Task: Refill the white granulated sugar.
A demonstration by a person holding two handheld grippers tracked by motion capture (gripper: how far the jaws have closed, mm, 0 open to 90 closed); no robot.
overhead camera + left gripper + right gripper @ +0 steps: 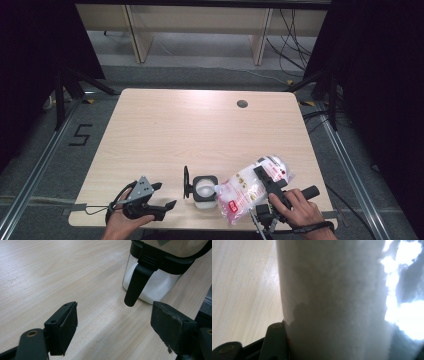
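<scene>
A clear plastic bag of white grains lies tilted over the table's front right, its lower corner at the mouth of a small glass jar. The jar has a black rim and a black lid flipped up on its left. It holds white grains. My right gripper is shut on the bag from above. In the right gripper view the bag presses against the left finger. My left gripper stands open left of the jar, holding nothing. From the left gripper, the jar stands ahead.
The pale wooden table has a round cable hole at the back right. The jar stands close to the front edge. A black latch hangs down the jar's side. Dark tripod legs flank the table on the floor.
</scene>
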